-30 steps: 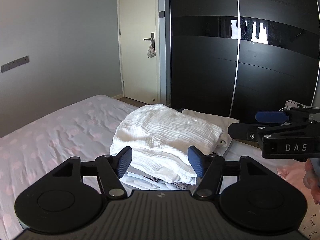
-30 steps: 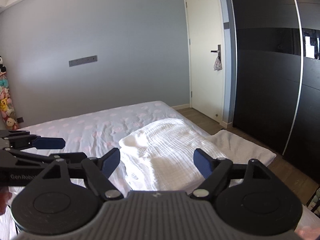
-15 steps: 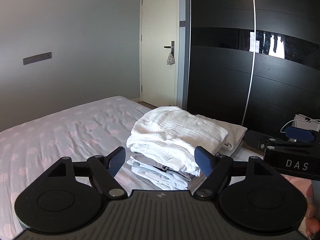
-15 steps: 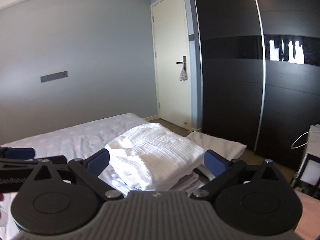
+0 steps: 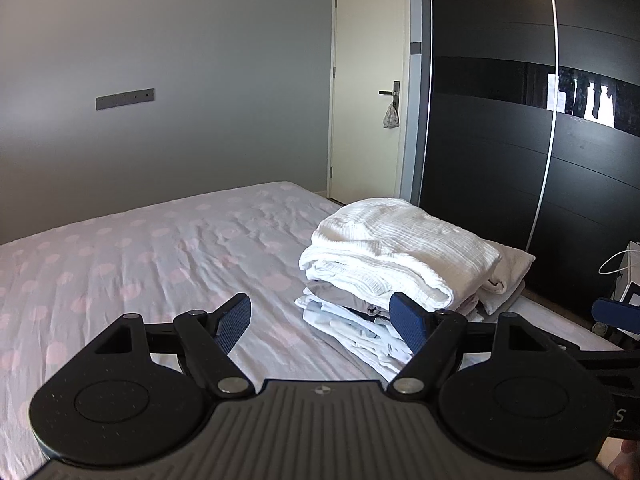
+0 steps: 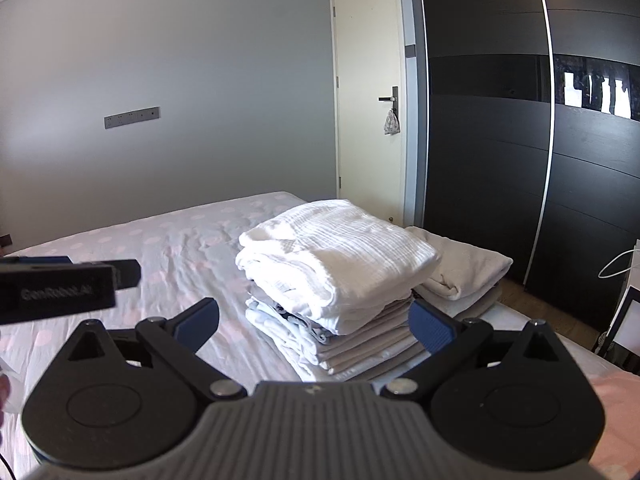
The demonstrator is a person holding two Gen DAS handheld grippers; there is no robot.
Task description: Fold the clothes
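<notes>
**A:** ok so where's the laundry at and how would you grab it?

**B:** Your pile of folded clothes sits on the bed, on the side toward the black wardrobe. On top is a white crinkly gauze piece, thinner grey and white layers sit under it, and a cream folded piece lies just beside the pile on its wardrobe side. Both your grippers are released and holding nothing: the left gripper hangs in front of the pile with its jaws spread wide, and so does the right gripper.

**A:** heavy? slippery?

**B:** My guess is light and totally floppy. The gauze looks grippy, so it shouldn't slide off the pads, but it'll sag and unfold if you pinch one layer. The thin sheets underneath look smoother and could shift against each other.

**A:** so where do you take hold?

**B:** I'd go for the rolled fold edge facing you and pinch through every layer of one item. For the whole pile, I'd use both grippers low on opposite sides. Corners will just peel open.
</notes>
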